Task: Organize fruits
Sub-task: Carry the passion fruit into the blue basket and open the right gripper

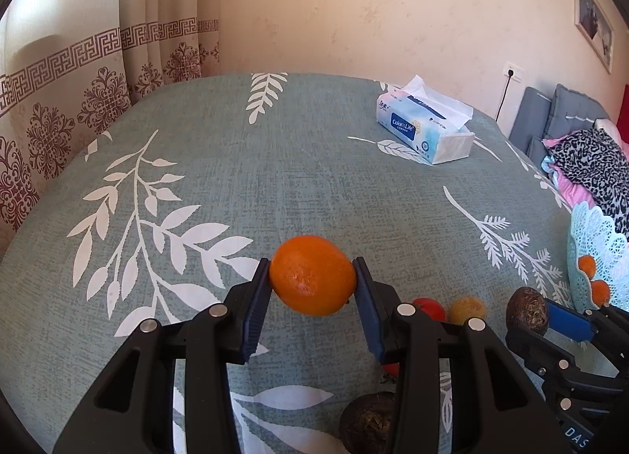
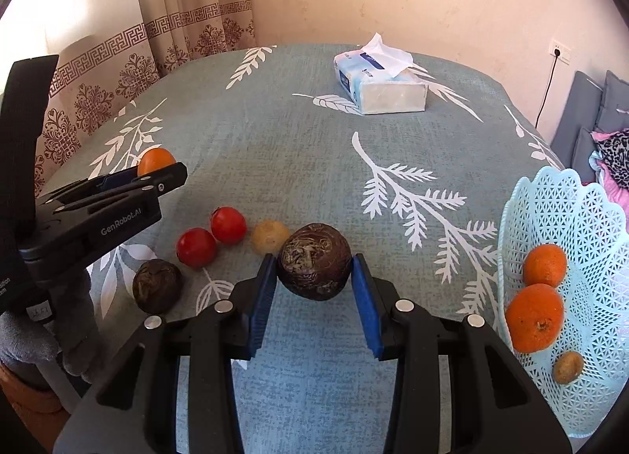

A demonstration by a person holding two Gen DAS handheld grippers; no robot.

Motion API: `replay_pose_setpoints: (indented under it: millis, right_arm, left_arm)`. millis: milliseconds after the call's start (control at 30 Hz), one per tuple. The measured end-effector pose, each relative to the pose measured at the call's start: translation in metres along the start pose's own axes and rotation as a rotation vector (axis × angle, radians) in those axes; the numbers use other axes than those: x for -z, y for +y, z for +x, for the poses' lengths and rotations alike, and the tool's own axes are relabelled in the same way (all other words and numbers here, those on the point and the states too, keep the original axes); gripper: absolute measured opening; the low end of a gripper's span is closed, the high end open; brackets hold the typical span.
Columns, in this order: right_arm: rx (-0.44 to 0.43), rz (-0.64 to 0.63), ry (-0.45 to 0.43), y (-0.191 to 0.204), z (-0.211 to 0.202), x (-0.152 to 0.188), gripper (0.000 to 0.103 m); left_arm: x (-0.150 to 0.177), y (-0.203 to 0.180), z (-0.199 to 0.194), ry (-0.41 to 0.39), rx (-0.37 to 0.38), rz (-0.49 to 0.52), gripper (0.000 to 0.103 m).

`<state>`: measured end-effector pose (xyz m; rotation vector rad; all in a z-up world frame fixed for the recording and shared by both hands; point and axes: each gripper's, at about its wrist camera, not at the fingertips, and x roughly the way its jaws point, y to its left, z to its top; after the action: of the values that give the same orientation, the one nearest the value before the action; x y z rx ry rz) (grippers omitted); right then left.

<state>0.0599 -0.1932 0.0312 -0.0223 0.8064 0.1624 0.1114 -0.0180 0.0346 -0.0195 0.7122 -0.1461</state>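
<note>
Left claw (image 1: pixel 312 277) grips an orange (image 1: pixel 312 275); right claw (image 2: pixel 313 275) (basket (image 2: pixel 589 218) visible) grips a passionfruit (image 2: pixel 313 261).

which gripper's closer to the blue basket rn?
Right. The right gripper, shut on a dark brown fruit, sits just beside the blue basket. The left gripper, shut on an orange, is farther off, beyond the loose fruit.
</note>
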Motion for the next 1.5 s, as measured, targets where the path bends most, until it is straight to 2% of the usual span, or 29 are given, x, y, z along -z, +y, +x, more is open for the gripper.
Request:
replay_pose_setpoints:
  millis: [267,700,1133,1500]
  right_arm:
    - [0.020,0.027,-0.047,-0.008,-0.023,0.000,0.040]
    - [0.070,0.118,-0.107,-0.042,-0.055,0.009,0.040]
    - [0.154,0.239,-0.151,-0.093,-0.082,0.024,0.040]
    - [0.218,0.328,-0.145,-0.133,-0.091,0.043,0.040]
  left_arm:
    - [0.000,-0.001,0.000,-0.007,-0.010,0.003,0.042]
    - [0.004,-0.013,-0.010,-0.041,-0.043,0.040,0.042]
    - [0.013,-0.035,-0.025,-0.043,-0.021,0.078,0.042]
    - [0.021,-0.065,-0.048,-0.045,0.030,0.120,0.042]
